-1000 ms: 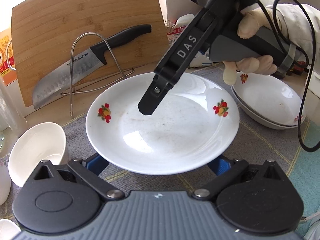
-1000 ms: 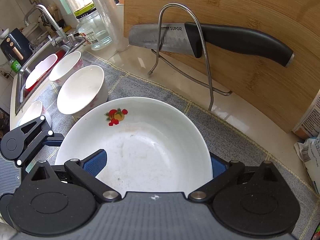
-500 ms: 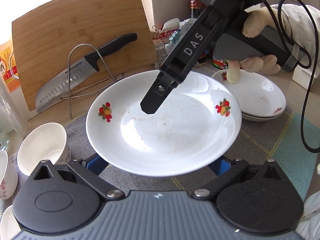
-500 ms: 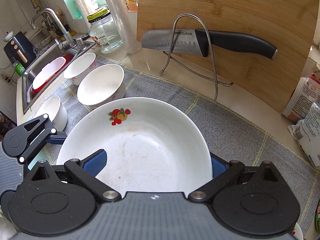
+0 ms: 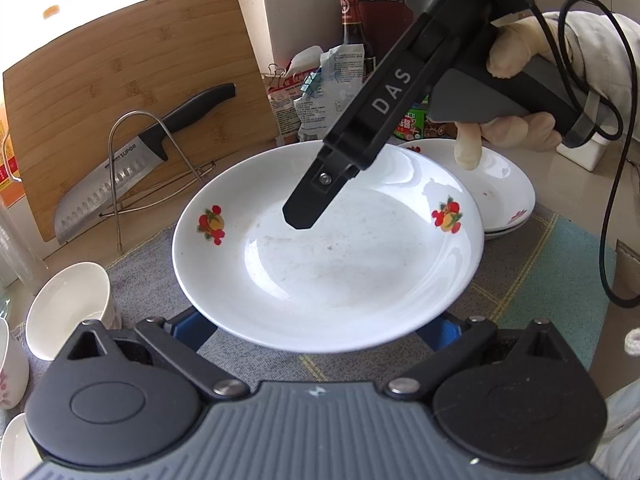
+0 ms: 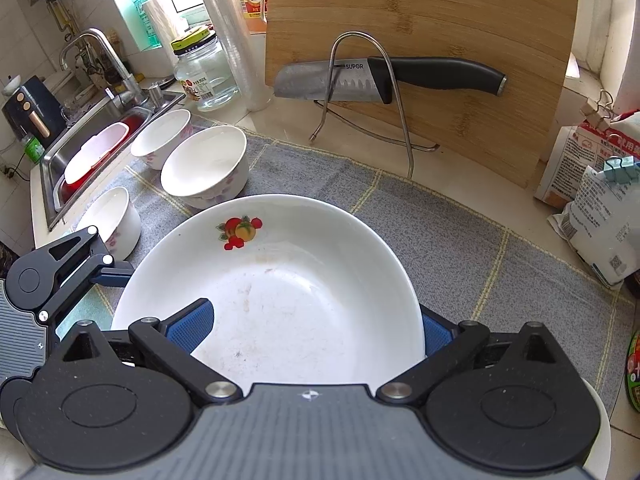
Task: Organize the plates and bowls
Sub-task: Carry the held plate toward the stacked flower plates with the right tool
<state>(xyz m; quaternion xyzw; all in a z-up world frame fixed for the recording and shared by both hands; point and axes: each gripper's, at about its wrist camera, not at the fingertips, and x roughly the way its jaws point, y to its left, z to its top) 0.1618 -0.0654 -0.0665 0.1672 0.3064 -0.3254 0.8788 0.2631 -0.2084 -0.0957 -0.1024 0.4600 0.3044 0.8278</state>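
Note:
A white plate [image 5: 328,256] with red fruit prints is held in the air above the grey mat; it also shows in the right wrist view [image 6: 280,300]. My right gripper [image 6: 316,328] is shut on its rim, one blue pad inside the plate and one under it. In the left wrist view one black finger of the right gripper [image 5: 308,208] lies over the plate. My left gripper [image 5: 316,328] sits wide under the plate's near rim, its blue pads mostly hidden. A stack of white plates [image 5: 504,196] lies behind on the right. Three white bowls [image 6: 204,172] stand at the left.
A bamboo cutting board [image 6: 420,40] leans at the back with a knife [image 6: 384,78] in a wire stand. A sink [image 6: 92,148] with a dish lies far left. A glass jar [image 6: 204,72], bottles and food bags [image 6: 600,216] line the counter. A grey mat [image 6: 460,248] covers the counter.
The plate has moved right, nearer the stack of plates, with both grippers keeping their places on it. The bowls and cutting board have slid away to the left.

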